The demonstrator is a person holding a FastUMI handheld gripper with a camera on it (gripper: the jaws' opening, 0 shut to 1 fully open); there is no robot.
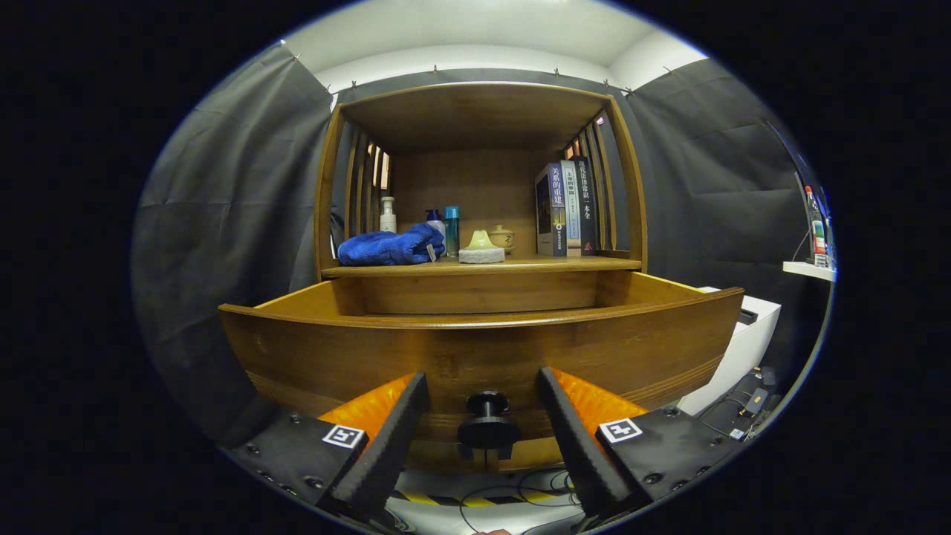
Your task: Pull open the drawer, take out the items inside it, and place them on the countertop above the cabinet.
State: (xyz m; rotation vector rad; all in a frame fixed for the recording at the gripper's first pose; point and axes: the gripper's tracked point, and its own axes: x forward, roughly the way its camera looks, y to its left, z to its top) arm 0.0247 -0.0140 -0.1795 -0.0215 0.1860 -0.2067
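Straddling the drawer [483, 349] knob [487, 423] untouching, the tool [483, 394] gapes; book [568, 209] spines unreadable.

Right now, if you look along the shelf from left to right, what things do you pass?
Blue towel → white bottle → teal bottle → cream thing on a pad → small jar → books. The gripper is open, its fingers either side of the drawer knob.

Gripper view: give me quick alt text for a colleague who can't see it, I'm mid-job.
The open gripper faces the pulled-out wooden drawer, its fingers apart on either side of the dark knob, touching nothing. Above, the countertop holds a blue towel, bottles and books.
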